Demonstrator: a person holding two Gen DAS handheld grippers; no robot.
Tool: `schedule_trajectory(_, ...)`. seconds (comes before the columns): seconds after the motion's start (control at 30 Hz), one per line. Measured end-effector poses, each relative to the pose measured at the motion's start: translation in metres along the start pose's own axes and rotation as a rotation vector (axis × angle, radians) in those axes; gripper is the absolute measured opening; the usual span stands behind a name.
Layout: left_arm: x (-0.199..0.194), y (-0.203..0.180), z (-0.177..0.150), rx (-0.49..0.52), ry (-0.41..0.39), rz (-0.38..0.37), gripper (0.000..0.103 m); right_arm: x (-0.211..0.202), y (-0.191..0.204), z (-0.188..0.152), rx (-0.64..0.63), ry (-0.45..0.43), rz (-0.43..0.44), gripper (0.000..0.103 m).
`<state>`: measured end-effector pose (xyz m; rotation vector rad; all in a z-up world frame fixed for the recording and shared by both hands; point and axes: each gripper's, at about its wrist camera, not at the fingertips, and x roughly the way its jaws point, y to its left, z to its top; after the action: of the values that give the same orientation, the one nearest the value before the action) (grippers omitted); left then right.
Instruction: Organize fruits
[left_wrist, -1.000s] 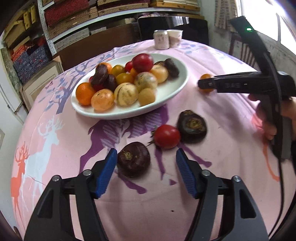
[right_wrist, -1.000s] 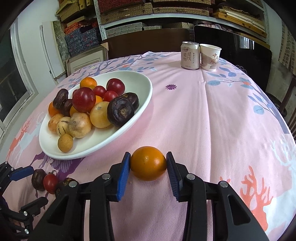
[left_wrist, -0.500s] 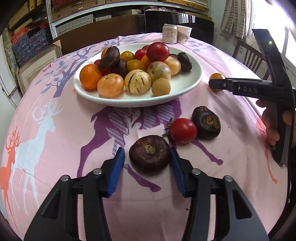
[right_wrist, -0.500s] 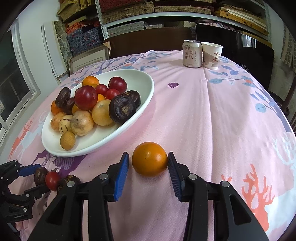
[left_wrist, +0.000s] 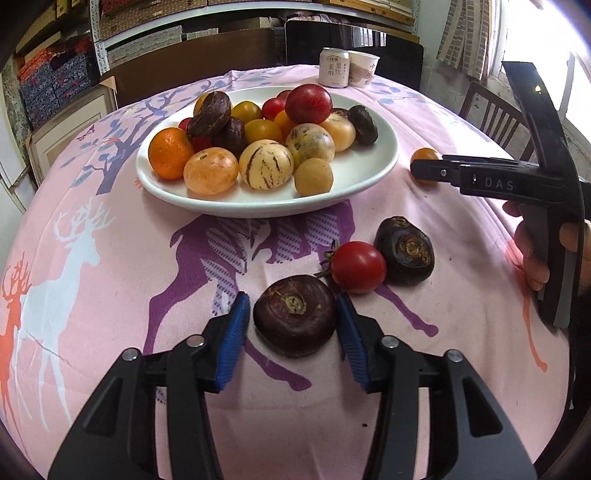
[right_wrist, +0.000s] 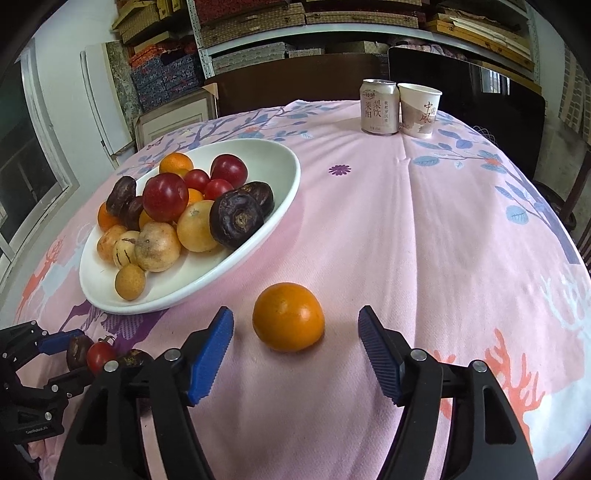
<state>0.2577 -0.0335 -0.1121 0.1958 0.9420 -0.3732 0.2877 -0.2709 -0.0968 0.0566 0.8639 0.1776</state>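
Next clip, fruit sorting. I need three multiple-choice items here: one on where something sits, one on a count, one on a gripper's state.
1. Where is the drink can?
A. Inside the plate
B. At the far edge of the table, beside a paper cup
C. Between the right gripper's jaws

2. How many fruits lie on the cloth outside the white plate?
A. Two
B. Four
C. Six

3. What is the right gripper doing with the orange fruit?
A. Clamping it
B. Lifting it
C. Jaws apart, both clear of it

Key: 1 B, can and cup stand together by the far edge. 2 B, two dark fruits, one tomato, one orange fruit. 3 C, cloth shows on both sides of it.
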Motion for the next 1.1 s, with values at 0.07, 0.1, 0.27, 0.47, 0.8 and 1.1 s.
schedule_trajectory(0.07,0.002,-0.001,0.001,0.004,0.005,0.009,0.059,0.002,0.001,0.001,-0.005,0.005,-0.011,0.066)
schedule_trajectory(0.1,0.003,0.000,0.002,-0.002,0.008,0.019,0.062,0.003,0.001,0.001,-0.008,0.013,-0.011,0.054)
schedule_trajectory(0.27,0.002,0.001,0.003,-0.008,0.006,0.022,0.065,0.004,0.006,-0.002,-0.030,0.024,-0.002,0.039)
schedule_trajectory(0.47,-0.002,-0.004,0.000,0.013,-0.015,0.031,0.042,0.001,0.006,-0.004,-0.013,0.025,0.017,0.039)
schedule_trajectory(0.8,-0.008,0.003,-0.002,-0.025,-0.042,0.039,0.041,-0.003,0.000,-0.007,0.016,0.018,0.035,0.039)
schedule_trajectory(1.1,-0.025,0.018,-0.001,-0.088,-0.117,0.055,0.041,-0.015,-0.005,-0.008,0.035,-0.023,0.055,0.039)
